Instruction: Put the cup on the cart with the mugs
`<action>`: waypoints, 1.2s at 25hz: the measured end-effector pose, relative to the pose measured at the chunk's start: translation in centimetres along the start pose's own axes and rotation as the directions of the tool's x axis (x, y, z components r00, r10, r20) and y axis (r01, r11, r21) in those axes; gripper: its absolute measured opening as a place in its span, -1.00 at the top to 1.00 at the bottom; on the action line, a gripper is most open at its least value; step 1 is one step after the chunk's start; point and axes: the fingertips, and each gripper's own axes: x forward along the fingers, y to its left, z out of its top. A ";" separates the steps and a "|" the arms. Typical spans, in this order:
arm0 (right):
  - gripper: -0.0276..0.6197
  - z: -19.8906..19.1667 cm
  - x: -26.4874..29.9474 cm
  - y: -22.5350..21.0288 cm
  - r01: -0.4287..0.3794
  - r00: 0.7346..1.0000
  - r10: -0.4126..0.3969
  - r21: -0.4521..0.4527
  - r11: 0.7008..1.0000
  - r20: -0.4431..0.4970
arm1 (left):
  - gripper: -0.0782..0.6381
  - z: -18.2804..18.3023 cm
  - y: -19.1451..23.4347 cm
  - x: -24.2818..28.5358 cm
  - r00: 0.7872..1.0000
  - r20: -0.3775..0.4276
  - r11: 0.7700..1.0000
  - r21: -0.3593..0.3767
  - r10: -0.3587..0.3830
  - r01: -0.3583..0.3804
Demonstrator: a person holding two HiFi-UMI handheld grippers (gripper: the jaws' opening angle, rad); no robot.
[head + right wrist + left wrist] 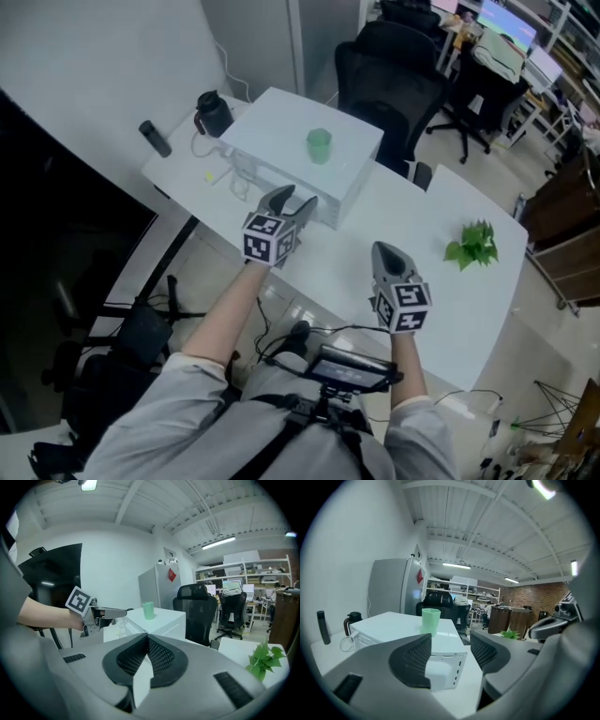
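Left gripper (295, 200) stood spread and empty, right gripper (385, 249) pressed together, and I judged it best to centre the left around the green cup (319, 145), upright atop the white box (272, 127), before closing.

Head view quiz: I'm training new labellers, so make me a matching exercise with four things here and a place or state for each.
1 green cup
2 plant
3 left gripper
4 right gripper

a jaws together
b on top of the white box
c jaws apart, nothing between them
d on the white table, beyond the right gripper

Pairs: 1-b, 2-d, 3-c, 4-a
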 end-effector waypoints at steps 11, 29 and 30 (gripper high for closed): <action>0.89 -1.7 3.8 -1.4 0.091 0.995 -0.089 0.063 0.994 -0.046 | -0.52 3.3 5.6 10.1 0.999 -0.026 0.998 0.042 -0.048 0.049; 0.89 -2.7 4.5 -3.2 0.182 0.982 -0.174 0.112 0.977 -0.074 | -0.42 3.3 6.7 15.7 0.988 -0.087 0.991 0.041 -0.127 0.131; 0.89 -2.8 4.4 -3.3 0.186 0.981 -0.178 0.113 0.976 -0.076 | -0.31 3.3 6.9 15.8 0.989 -0.084 0.991 0.045 -0.121 0.125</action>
